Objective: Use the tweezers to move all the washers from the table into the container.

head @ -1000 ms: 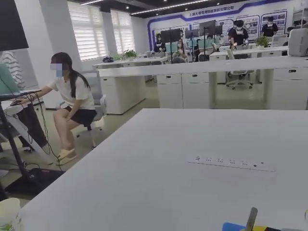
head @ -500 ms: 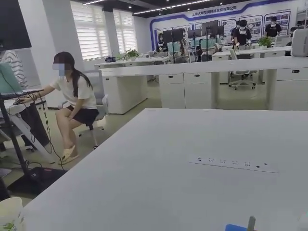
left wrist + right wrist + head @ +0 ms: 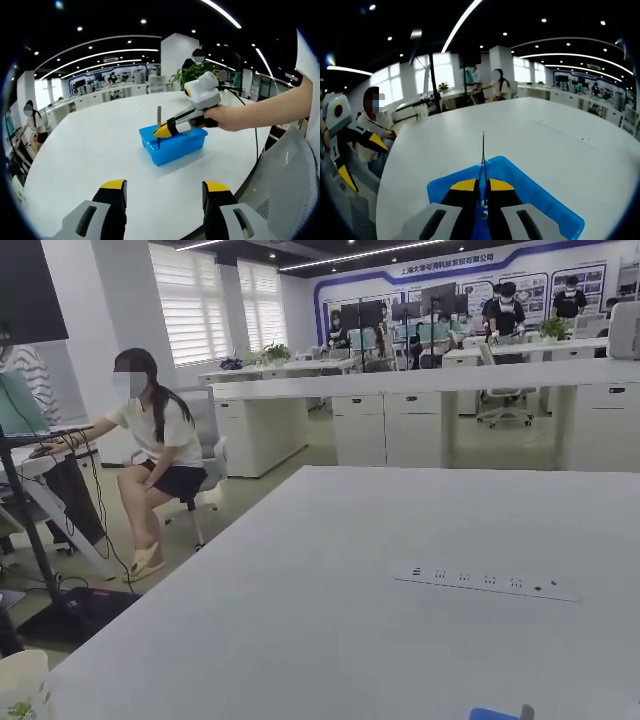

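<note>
White table point(image 3: 85, 145) shows no loose washers, so the task seems near done; right hand-held gripper point(image 3: 476, 186) pinches upright tweezers point(image 3: 482, 150) over the blue container point(image 3: 177, 149) at mid-frame of the left gripper view; left hand-held gripper point(image 3: 164, 186) spread, empty.

In the head view the tweezers point(image 3: 527, 710) have sunk toward the bottom edge, so that just their tip rises beside the blue container point(image 3: 495, 714). That container has thinned to a sliver, and the whole scene has drifted slightly rightward with the camera.
</note>
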The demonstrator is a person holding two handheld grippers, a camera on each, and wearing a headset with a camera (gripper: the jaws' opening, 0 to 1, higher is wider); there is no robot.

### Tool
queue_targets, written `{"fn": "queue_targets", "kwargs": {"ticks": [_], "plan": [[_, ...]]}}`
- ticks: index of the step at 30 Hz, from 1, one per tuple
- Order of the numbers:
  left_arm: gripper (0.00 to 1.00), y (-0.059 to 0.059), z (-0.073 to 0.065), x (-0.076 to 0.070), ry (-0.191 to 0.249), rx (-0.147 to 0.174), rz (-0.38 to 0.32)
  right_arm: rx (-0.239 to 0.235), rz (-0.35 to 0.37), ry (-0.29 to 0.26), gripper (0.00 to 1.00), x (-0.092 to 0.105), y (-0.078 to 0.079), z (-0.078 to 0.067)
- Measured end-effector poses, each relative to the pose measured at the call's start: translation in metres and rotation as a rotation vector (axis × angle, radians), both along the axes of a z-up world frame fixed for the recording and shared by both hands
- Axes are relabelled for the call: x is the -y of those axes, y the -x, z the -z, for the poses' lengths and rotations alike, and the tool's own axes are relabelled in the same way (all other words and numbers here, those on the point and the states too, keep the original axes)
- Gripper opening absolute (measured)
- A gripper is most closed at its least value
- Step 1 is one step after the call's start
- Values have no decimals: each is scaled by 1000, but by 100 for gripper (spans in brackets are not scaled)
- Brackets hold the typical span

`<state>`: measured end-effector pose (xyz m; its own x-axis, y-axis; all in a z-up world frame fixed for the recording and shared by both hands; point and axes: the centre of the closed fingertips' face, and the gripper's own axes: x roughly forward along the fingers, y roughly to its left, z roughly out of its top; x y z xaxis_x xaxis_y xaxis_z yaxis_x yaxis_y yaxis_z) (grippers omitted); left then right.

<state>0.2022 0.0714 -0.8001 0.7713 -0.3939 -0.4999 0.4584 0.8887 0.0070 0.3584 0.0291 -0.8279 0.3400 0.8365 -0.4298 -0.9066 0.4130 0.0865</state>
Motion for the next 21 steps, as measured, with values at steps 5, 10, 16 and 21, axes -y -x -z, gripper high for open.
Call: {"fn": "queue_targets", "kwargs": {"ticks": [5,10,16,21], "plan": [[60,1,0,1,3,-4,5,19,-11,0,4,0,1,-2],[60,1,1,1,4,-6,4,45,-13,-29,4,-2,2,-13],[60,1,0,1,6,-6,5,66,-9,-78,4,-4,2,-32],[60,1,0,2,9,-6,8,93,-10,-121,4,-4,8,-51]]}}
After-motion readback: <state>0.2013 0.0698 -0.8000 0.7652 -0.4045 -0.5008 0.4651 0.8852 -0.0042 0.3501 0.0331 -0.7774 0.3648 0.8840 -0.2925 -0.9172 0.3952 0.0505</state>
